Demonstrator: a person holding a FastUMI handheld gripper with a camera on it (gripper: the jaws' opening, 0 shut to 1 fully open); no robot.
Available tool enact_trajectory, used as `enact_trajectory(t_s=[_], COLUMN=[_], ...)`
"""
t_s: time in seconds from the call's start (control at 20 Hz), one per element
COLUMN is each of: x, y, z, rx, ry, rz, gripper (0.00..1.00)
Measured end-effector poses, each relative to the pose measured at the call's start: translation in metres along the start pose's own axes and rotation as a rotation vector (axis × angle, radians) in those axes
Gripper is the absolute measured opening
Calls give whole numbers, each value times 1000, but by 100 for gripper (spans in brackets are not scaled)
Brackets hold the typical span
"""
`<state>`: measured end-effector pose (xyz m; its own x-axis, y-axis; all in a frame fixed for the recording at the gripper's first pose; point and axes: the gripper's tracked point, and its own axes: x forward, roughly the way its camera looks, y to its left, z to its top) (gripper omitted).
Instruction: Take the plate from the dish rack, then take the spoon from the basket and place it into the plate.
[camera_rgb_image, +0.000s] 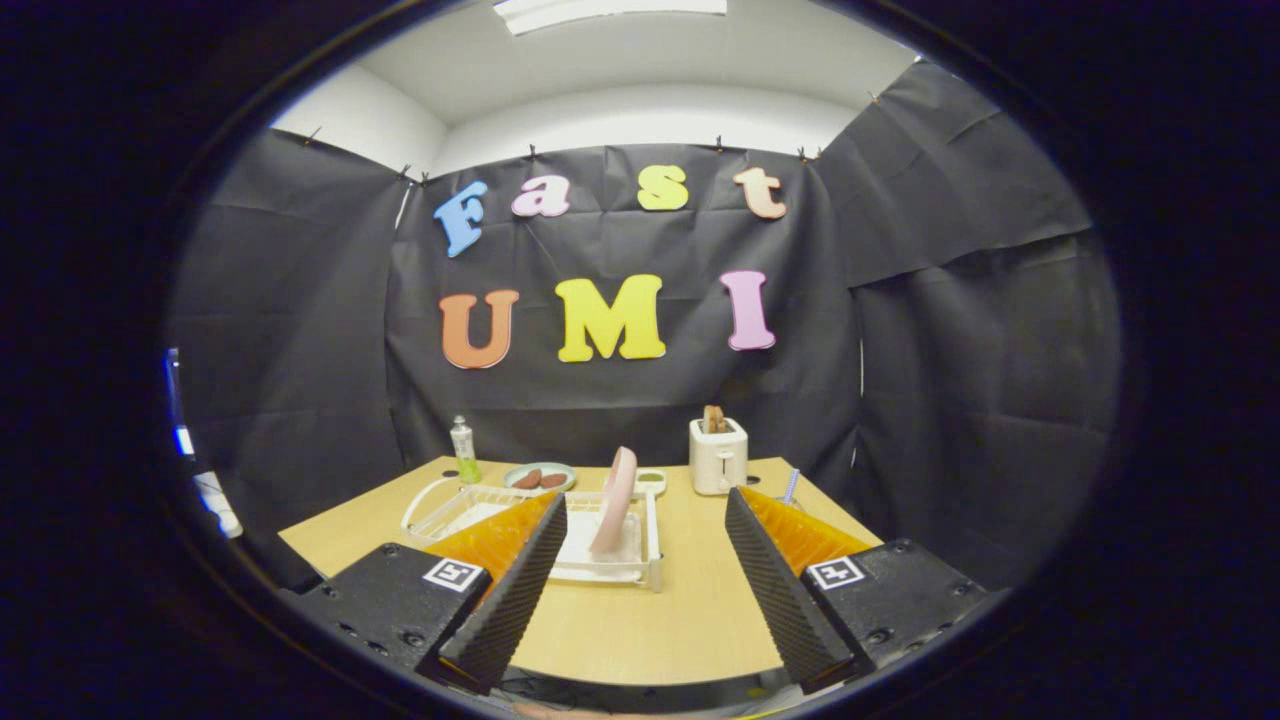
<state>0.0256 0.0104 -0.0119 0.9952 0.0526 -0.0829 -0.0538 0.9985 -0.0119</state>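
A pink plate stands on edge in a white wire dish rack on the wooden table, just beyond my fingers and slightly left of the gap's middle. My gripper is open, its fingers wide apart with nothing between them, hovering above the table's near edge. The left finger overlaps the rack's left part. A thin blue-handled utensil sticks up behind the right finger; whether it is the spoon I cannot tell, and its container is hidden.
A white toaster with bread in it stands at the back right. A green bottle and a pale plate with two brown pieces sit at the back left. A small dish lies behind the rack.
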Motion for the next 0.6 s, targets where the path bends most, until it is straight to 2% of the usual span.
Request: enact_trajectory(t_s=[0.25,0.45,0.55,0.6], x=[31,70,91,101], y=[-8,-17,-18,-17], z=[17,30,25,22], rx=[29,20,54,77], ry=[62,141,233,278], rz=[-16,-35,-34,-24], gripper=[99,93,86,78])
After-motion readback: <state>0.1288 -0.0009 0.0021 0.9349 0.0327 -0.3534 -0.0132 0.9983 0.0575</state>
